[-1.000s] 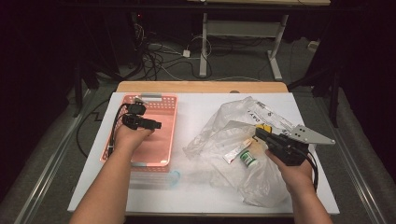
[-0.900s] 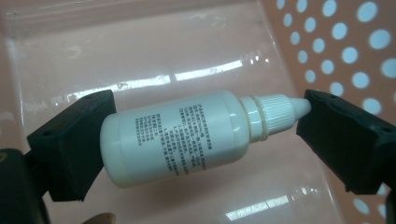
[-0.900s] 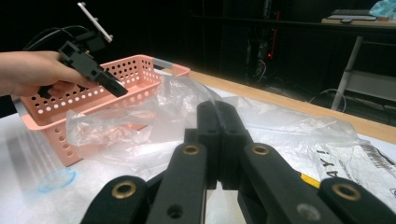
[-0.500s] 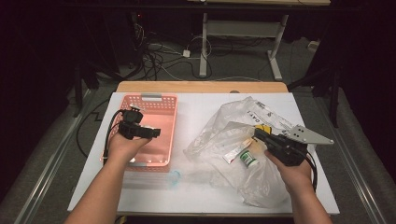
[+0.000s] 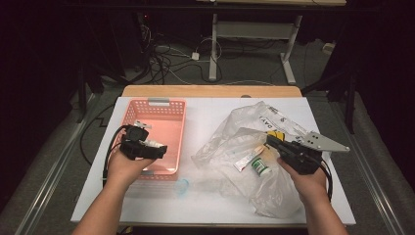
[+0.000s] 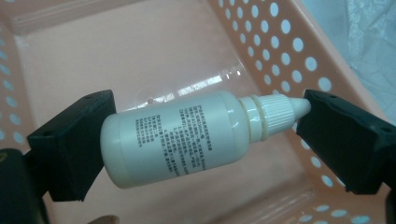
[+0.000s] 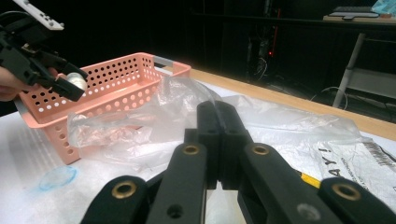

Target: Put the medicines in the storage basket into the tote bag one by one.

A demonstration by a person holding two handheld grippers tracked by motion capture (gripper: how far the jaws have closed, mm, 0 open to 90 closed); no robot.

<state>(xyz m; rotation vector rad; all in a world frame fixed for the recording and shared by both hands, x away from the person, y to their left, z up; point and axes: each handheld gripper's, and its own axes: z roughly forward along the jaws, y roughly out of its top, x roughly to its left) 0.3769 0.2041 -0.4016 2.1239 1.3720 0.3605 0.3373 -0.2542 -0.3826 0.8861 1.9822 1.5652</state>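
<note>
Left claw (image 6: 205, 135) grasps white bottle (image 6: 187, 133) over pink basket (image 6: 289, 51); right claw (image 7: 217, 116) clenched, empty.

— What lies on the white tabletop (image 5: 210, 115) to the right?
— A crumpled clear plastic bag (image 5: 244, 147) with black printing on it, spread wide. In or on it lie a small green-labelled bottle (image 5: 260, 166), a slim white tube (image 5: 243, 161) just beside that, and something yellow (image 5: 275, 135) near the printing.
— And near the front edge?
— A small round bluish lid (image 5: 182, 186), lying flat beside the bag's edge.
— Behind the tabletop?
— A strip of wooden board (image 5: 210, 91), then dark floor with tangled cables (image 5: 166, 58) and white desk legs (image 5: 213, 54).
</note>
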